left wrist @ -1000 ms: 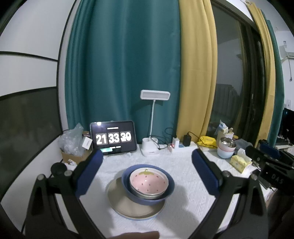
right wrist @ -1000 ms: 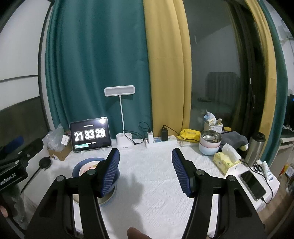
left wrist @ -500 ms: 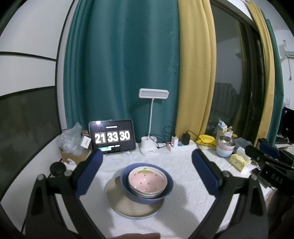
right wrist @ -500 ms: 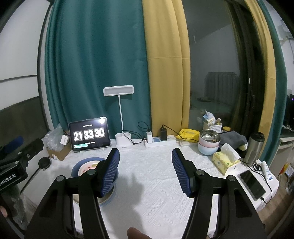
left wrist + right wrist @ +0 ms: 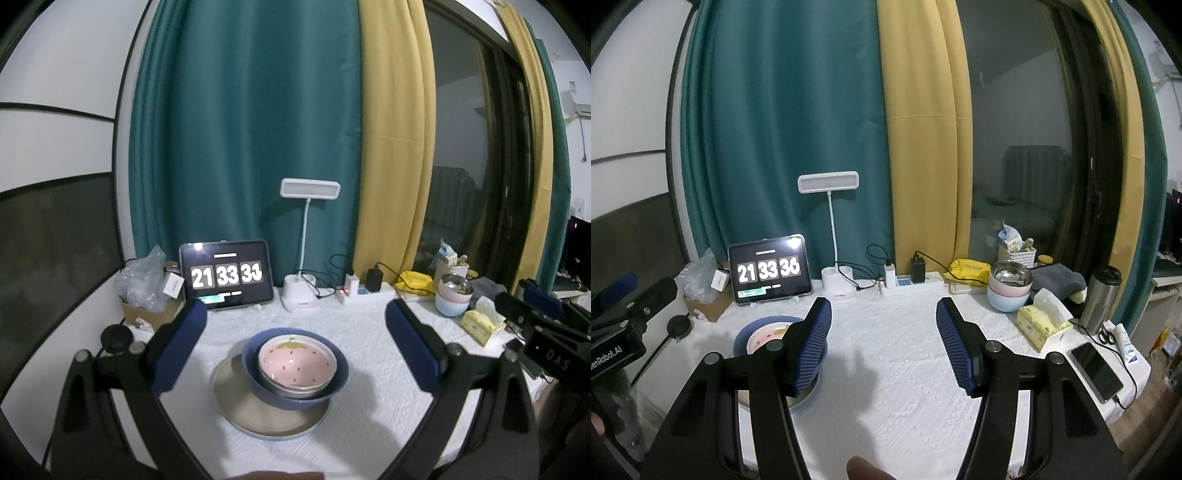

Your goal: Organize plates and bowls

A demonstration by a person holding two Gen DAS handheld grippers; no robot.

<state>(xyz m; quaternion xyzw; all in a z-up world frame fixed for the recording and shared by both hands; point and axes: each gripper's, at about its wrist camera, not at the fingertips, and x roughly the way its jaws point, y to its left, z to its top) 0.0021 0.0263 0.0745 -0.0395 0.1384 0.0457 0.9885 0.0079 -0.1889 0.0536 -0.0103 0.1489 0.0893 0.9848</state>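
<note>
1. The table under its white textured cloth [image 5: 369, 413] fills the foreground before you, with teal and yellow curtains behind it
2. Your left gripper [image 5: 295, 345] hangs above the cloth with its blue-padded fingers [image 5: 181, 343] spread wide and nothing between the pads; the stack of dishes sits on the cloth below and between them, untouched
3. Your right gripper [image 5: 884, 343] likewise has its fingers well apart over bare cloth, empty, with the stack off to its left
4. The flat beige round plate [image 5: 258, 413] lies at the bottom of the stack
5. The dark blue bowl [image 5: 328, 384] rests on that plate
6. A metal bowl [image 5: 295, 387] nests inside the blue one
7. The pink strawberry-patterned bowl [image 5: 295, 363] sits on top
</note>
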